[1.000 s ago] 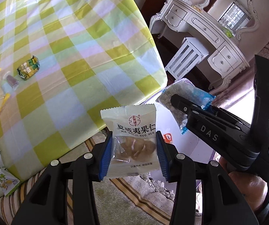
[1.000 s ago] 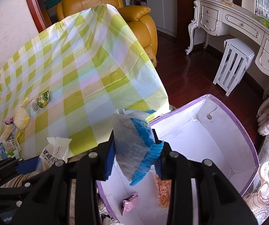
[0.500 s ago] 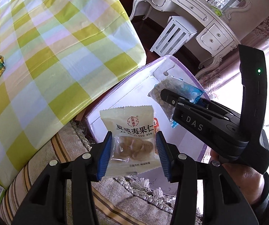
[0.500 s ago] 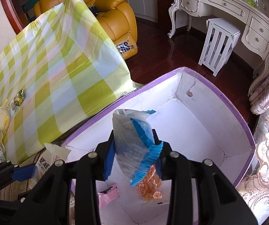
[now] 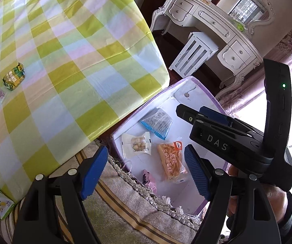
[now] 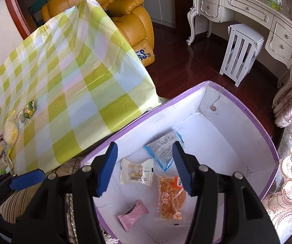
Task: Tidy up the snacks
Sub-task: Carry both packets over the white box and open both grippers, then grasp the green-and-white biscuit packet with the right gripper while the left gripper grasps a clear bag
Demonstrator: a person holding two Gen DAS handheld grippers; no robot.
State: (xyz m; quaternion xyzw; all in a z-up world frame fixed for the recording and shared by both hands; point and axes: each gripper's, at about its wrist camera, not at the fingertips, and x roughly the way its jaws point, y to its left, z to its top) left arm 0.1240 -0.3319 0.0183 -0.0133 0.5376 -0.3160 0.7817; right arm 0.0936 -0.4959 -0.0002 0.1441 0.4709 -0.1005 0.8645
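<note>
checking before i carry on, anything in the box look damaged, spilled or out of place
Nothing spilled. Four packets lie loose on the floor of the purple-rimmed box: blue-edged bag, white nut packet, orange cake packet, pink sweet. The only flaw is a thin crack in the box's right wall.

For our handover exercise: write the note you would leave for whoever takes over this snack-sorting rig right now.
Left gripper: open, empty. Right gripper: open, empty, above the box.
In the purple-rimmed box: blue-edged packet, white nut packet, orange cake packet, pink packet. These are done.
Left on the checked tablecloth: green packet and a cluster of snacks at the left edge.
</note>
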